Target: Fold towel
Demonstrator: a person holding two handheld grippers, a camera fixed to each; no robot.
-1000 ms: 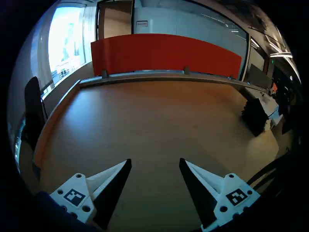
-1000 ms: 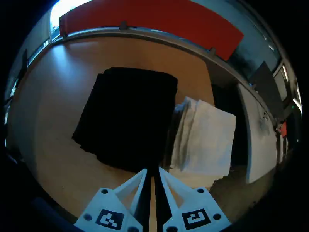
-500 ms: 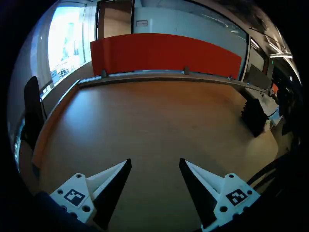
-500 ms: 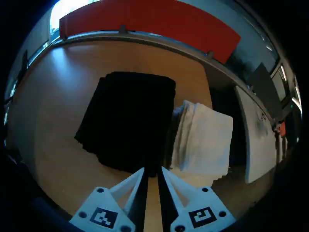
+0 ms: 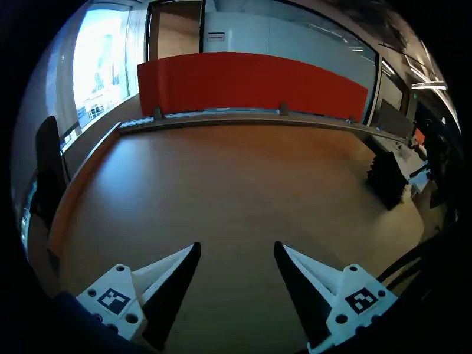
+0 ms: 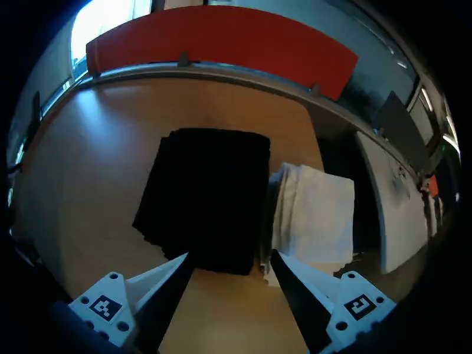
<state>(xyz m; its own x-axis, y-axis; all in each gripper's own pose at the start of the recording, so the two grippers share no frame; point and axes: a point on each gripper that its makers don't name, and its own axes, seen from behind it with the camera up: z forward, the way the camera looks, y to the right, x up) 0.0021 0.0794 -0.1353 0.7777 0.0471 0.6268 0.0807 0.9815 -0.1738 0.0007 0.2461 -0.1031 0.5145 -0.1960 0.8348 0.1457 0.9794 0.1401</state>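
Note:
In the right gripper view a folded black towel point(image 6: 206, 197) lies flat on the wooden table point(image 6: 88, 177). A folded white towel point(image 6: 315, 212) lies right beside it, at the table's right edge. My right gripper point(image 6: 231, 262) stands open just short of the black towel's near edge, with nothing between its fingers. In the left gripper view my left gripper point(image 5: 236, 251) is open over bare tabletop point(image 5: 236, 177). A dark stack point(image 5: 388, 177) that may be the black towel sits at the far right edge there.
A red partition point(image 5: 253, 79) and a metal rail point(image 5: 248, 115) run along the table's far side. A dark chair point(image 5: 47, 171) stands off the left edge. Beyond the right edge a grey desk point(image 6: 398, 212) stands in the right gripper view.
My right gripper has opened from shut and drawn back a little from the black towel. The left gripper has stayed still and open.

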